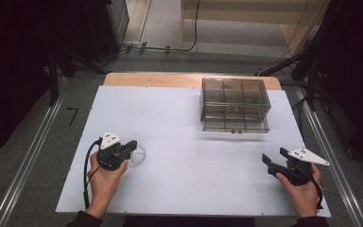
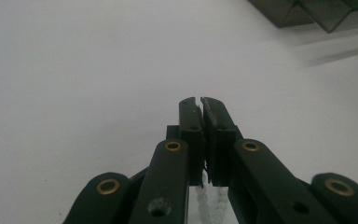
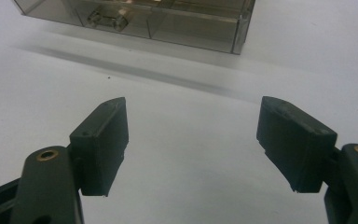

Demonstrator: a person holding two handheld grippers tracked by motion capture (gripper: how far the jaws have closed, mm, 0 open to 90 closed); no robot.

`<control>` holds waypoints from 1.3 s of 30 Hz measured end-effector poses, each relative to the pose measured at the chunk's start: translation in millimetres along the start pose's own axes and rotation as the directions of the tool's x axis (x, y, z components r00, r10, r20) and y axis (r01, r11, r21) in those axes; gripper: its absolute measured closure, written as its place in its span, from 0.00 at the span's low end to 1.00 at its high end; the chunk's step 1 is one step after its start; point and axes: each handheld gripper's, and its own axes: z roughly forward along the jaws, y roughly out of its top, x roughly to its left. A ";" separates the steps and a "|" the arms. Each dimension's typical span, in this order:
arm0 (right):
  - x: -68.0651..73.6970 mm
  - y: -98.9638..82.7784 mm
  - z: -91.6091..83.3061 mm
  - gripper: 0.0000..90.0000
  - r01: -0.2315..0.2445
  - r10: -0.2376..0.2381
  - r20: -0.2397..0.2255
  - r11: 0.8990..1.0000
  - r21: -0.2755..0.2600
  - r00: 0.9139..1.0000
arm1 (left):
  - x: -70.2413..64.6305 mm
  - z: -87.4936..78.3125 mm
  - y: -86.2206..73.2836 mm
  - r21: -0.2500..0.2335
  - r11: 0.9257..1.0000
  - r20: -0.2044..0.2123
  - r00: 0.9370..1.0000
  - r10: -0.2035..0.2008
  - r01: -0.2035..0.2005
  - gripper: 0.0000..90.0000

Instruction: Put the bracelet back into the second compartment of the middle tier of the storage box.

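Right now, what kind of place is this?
Probably a lab or recording workspace: a white table holding a clear drawer box, cables on the floor, and dark equipment stands around.

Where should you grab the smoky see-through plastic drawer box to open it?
Probably the small handle on the front of the smoky plastic drawer box, approached level from the person's side: it juts out that way, slim enough for jaws.

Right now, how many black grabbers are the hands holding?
2. The left gripper is near the table's left edge, shut on a clear beaded bracelet; the right gripper is near the right edge, open.
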 end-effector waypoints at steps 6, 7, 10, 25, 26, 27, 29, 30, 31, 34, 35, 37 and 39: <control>4.7 2.6 1.8 0.27 0.004 -0.004 -0.012 1.000 -0.002 1.000 | -9.2 1.9 6.2 -0.006 1.000 0.028 1.000 0.009 -0.009 0.97; 5.3 3.1 2.5 0.27 0.007 -0.007 -0.015 1.000 -0.003 1.000 | -10.7 2.3 7.5 -0.009 1.000 0.030 1.000 0.008 -0.007 0.97; 7.5 4.7 3.8 0.27 0.010 -0.010 -0.020 1.000 -0.005 1.000 | -14.7 4.2 11.0 -0.016 1.000 0.040 0.999 0.011 -0.010 0.97; 22.6 18.1 13.5 0.28 0.037 -0.039 -0.070 0.999 -0.023 0.997 | -42.0 26.0 29.5 -0.029 0.999 0.084 0.996 0.043 -0.041 0.97; 23.5 18.5 14.1 0.28 0.041 -0.043 -0.071 0.999 -0.022 0.997 | -43.8 27.6 30.5 -0.028 0.999 0.088 0.995 0.044 -0.042 0.97; 24.3 18.8 14.6 0.28 0.043 -0.045 -0.074 0.999 -0.021 0.996 | -45.2 29.1 31.3 -0.027 0.999 0.092 0.995 0.046 -0.044 0.97; 25.9 19.7 15.5 0.28 0.049 -0.050 -0.078 0.999 -0.022 0.996 | -48.5 32.3 32.9 -0.026 0.999 0.097 0.994 0.046 -0.044 0.97; 25.9 19.7 15.5 0.28 0.049 -0.050 -0.078 0.999 -0.022 0.996 | -48.5 32.3 32.9 -0.026 0.999 0.097 0.994 0.046 -0.044 0.97; 27.2 20.6 16.3 0.28 0.050 -0.052 -0.080 0.998 -0.022 0.995 | -51.6 35.6 34.5 -0.023 0.999 0.103 0.993 0.049 -0.047 0.97; 29.5 22.6 18.2 0.28 0.055 -0.057 -0.084 0.998 -0.025 0.995 | -56.0 41.5 37.1 -0.015 0.999 0.111 0.992 0.052 -0.051 0.97; 30.6 23.3 18.9 0.28 0.055 -0.057 -0.086 0.998 -0.026 0.995 | -57.3 44.1 37.8 -0.013 0.999 0.111 0.992 0.052 -0.051 0.97; 32.6 24.6 20.6 0.28 0.064 -0.066 -0.088 0.998 -0.028 0.994 | -59.4 48.8 39.2 -0.006 0.999 0.113 0.992 0.053 -0.053 0.97; 34.7 25.6 22.4 0.28 0.066 -0.068 -0.093 0.997 -0.025 0.993 | -61.7 52.3 40.7 -0.003 0.999 0.117 0.992 0.052 -0.052 0.97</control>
